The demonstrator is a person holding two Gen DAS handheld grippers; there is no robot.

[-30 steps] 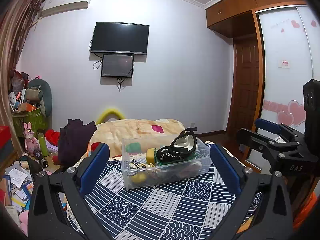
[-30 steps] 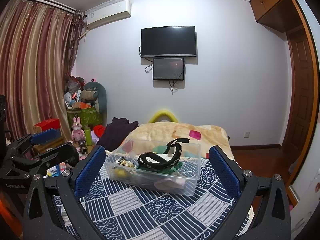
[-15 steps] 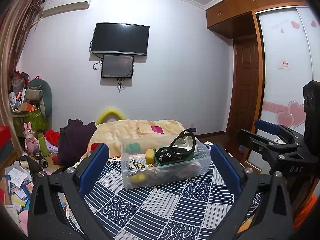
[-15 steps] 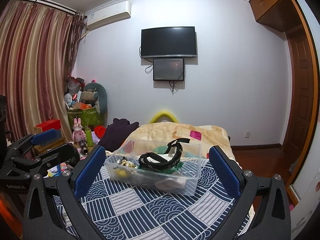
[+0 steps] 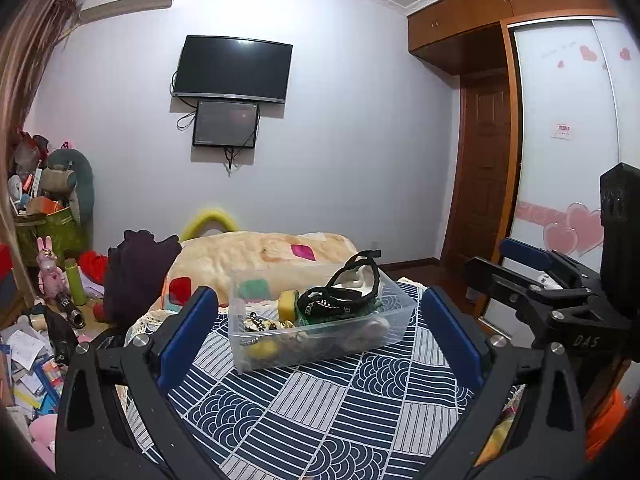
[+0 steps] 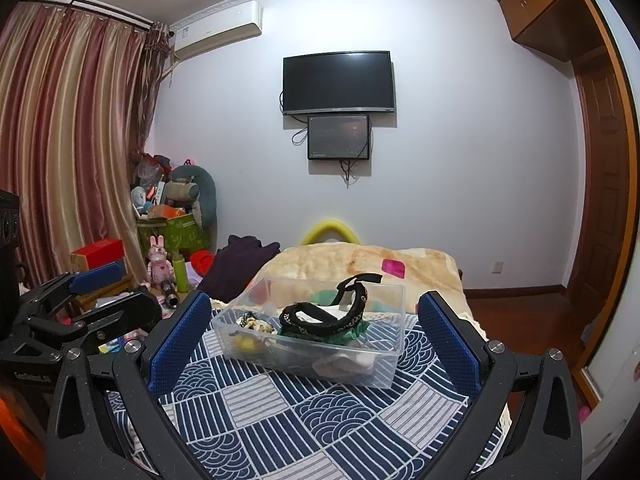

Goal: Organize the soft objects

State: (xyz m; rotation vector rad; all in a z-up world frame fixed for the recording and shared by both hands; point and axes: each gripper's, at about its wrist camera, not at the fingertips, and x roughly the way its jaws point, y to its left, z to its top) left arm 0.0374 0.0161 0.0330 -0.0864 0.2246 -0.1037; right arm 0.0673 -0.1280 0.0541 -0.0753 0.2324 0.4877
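Observation:
A clear plastic bin (image 5: pixel 396 320) (image 6: pixel 384 368) stands on a blue patterned cloth (image 5: pixel 320 408) (image 6: pixel 304 412). It holds a black strap (image 5: pixel 340 300) (image 6: pixel 320 316), a yellow sponge (image 5: pixel 286 305), green cloth (image 6: pixel 344 330) and small trinkets. My left gripper (image 5: pixel 320 332) is open and empty, a little short of the bin. My right gripper (image 6: pixel 316 332) is open and empty, also short of the bin. Each gripper shows at the edge of the other's view.
A beige blanket (image 5: pixel 260 252) (image 6: pixel 360 264) and dark purple cloth (image 5: pixel 136 264) (image 6: pixel 240 260) lie behind the bin. Toys and clutter fill the floor at left (image 5: pixel 48 272). A wardrobe (image 5: pixel 572 160) stands at right.
Both views have shifted only very slightly; the bin and both open grippers stay as they were.

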